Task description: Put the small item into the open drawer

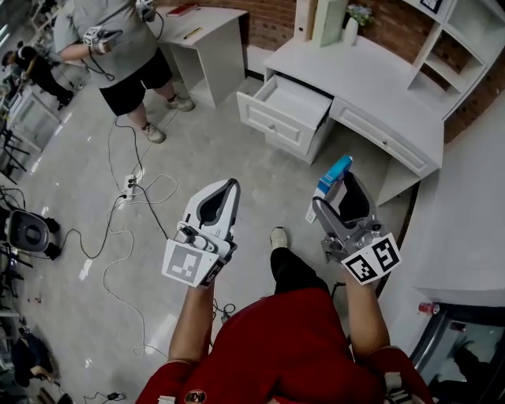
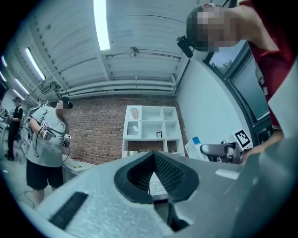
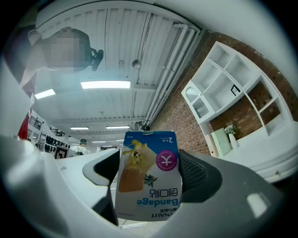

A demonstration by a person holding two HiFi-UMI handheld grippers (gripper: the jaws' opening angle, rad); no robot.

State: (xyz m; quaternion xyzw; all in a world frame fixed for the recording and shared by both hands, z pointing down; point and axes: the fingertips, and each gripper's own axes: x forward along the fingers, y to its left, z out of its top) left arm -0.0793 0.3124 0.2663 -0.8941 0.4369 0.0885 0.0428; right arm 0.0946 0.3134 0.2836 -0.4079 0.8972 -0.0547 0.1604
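Right gripper [image 1: 335, 193] clamped on the bandage box [image 3: 149, 176], which is held in the air and well apart from the open drawer [image 1: 276, 122] of the white desk [image 1: 387, 95] (box print reads upside down in the right gripper view). Left gripper [image 1: 226, 189]: jaws pressed together, nothing between them, level beside the right.

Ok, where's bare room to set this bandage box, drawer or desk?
The open drawer looks bare wall to wall, room for the bandage box. The desk top is free in the middle; its back edge is crowded by the vase and boards.
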